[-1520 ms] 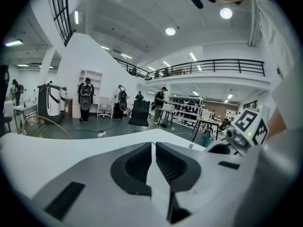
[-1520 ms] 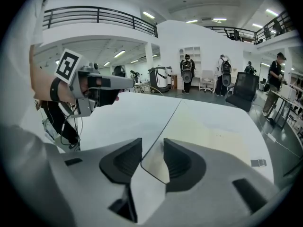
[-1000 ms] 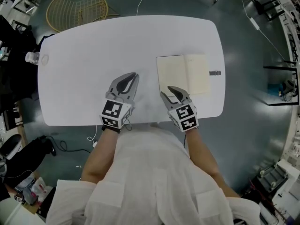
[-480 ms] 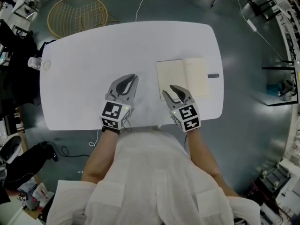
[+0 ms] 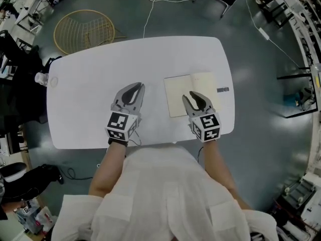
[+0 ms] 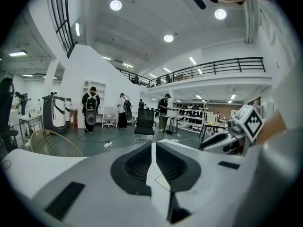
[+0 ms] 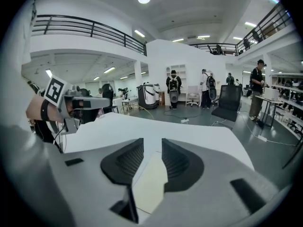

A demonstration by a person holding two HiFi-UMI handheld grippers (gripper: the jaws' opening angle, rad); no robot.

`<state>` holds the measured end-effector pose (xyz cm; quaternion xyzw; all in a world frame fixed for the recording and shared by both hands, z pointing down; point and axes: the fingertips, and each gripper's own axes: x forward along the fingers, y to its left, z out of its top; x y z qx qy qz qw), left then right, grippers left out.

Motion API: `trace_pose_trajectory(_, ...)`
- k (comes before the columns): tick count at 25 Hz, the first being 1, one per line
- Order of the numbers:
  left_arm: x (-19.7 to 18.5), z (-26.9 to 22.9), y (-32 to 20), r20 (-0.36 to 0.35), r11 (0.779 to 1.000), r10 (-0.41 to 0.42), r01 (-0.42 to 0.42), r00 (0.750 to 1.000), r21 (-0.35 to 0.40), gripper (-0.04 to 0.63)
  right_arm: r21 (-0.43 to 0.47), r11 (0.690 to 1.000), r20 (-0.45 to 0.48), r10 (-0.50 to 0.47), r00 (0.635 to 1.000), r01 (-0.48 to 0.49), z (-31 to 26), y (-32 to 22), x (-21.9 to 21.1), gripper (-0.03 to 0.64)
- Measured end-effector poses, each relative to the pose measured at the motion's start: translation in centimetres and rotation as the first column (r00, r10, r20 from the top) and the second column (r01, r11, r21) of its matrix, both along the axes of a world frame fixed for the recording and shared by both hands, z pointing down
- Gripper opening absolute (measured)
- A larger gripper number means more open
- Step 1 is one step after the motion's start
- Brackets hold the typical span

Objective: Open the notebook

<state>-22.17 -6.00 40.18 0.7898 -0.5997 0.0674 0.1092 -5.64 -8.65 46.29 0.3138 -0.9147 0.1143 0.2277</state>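
The notebook [image 5: 176,95] lies open on the white table [image 5: 90,84], its cream pages facing up, right of centre. A small dark strap [image 5: 223,89] sticks out at its right edge. My right gripper [image 5: 193,96] hovers over the notebook's near middle; its jaws are closing, still apart, with nothing between them. In the right gripper view the page [image 7: 149,183] shows below the gap of the right gripper [image 7: 151,150]. My left gripper [image 5: 136,88] is shut and empty over bare table left of the notebook. In the left gripper view the left gripper [image 6: 154,152] shows shut.
A clear cup [image 5: 42,78] stands at the table's far left edge. A gold wire chair [image 5: 85,26] and a cable [image 5: 148,9] are on the floor beyond the table. People stand far off in the hall [image 6: 90,110].
Both grippers have lifted. The right one has shifted from the notebook's near left corner to over its near middle, and its jaws have narrowed. The left gripper stays shut.
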Motion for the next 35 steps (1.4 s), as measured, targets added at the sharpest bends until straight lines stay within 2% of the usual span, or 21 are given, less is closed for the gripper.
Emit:
trace_pose_trajectory(8,0.2,-4.4,-1.7,0.013,0.997,-0.016,0.015,1.000,0.080,0.028,0.128,0.984,0.060,0.114,0.992,-0.121,-5.9,-4.0,4.0,0.080)
trace_pose_trajectory(19,0.0,-8.3,-3.4,0.023,0.986,-0.048,0.044,0.999,0.162,0.028,0.266,0.939,0.134,0.186,0.973,-0.217,-11.7,-6.9,7.3,0.011)
trace_pose_trajectory(28,0.3,-10.2,-4.1,0.035,0.978,-0.042,0.034,0.999,0.204,0.028,0.294,0.910,0.188,0.244,0.951,-0.291,-14.1,-8.1,10.2,0.005)
trace_pose_trajectory(35,0.4,-10.2,-4.4,0.042,0.978,-0.037,0.028,0.998,0.205,0.028,0.289,0.903,0.173,0.277,0.945,-0.318,-13.5,-8.6,11.1,0.002)
